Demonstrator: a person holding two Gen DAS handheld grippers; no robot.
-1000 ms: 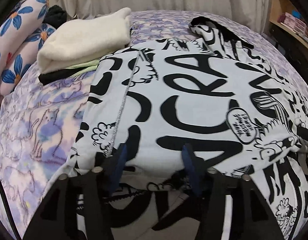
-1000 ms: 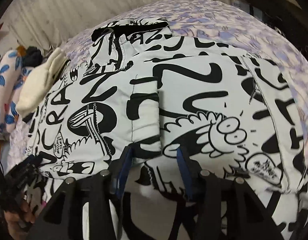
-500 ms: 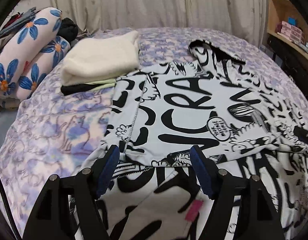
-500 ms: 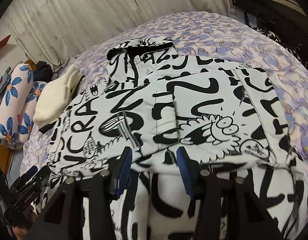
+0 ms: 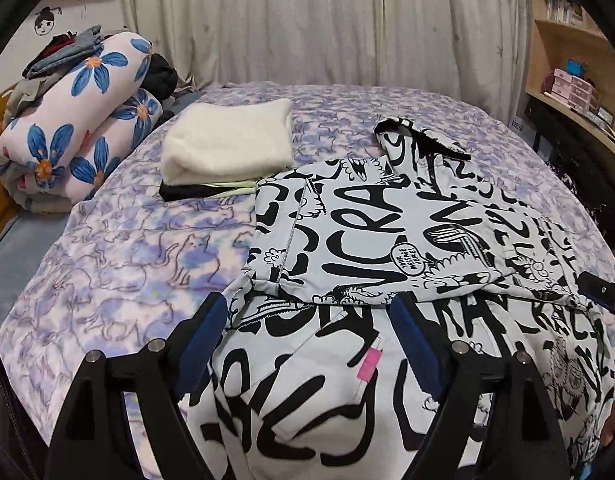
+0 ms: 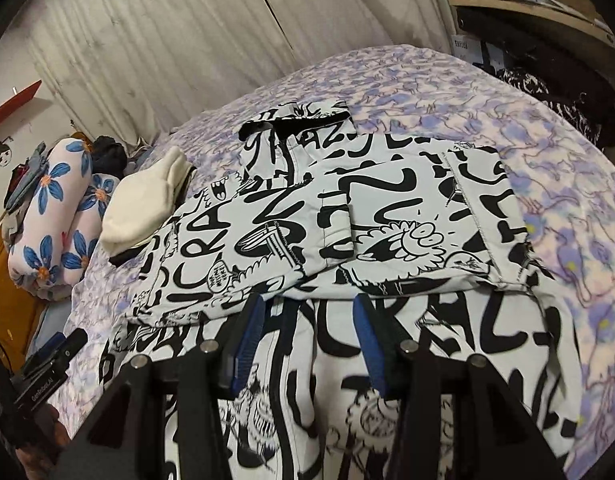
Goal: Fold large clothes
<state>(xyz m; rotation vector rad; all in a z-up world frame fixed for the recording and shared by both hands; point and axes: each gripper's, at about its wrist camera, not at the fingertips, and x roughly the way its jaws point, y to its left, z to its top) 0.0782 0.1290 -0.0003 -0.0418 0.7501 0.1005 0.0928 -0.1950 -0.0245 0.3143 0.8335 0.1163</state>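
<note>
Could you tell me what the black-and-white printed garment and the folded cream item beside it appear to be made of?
Printed garment: apparently a woven, matte fabric, perhaps cotton; it holds crisp folds and shows stitched seams. Cream item: probably fleece or thick knit; its surface looks fuzzy and its folds are rounded.

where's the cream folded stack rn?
Left wrist view, upper left: the cream folded stack sits on the bed, between the floral rolled quilt and the graffiti-print garment.

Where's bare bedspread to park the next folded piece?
Free: bedspread left of the printed garment, in front of the cream folded stack; also the far strip before the curtain, and right of the garment. Crowded: floral roll by the stack.
</note>
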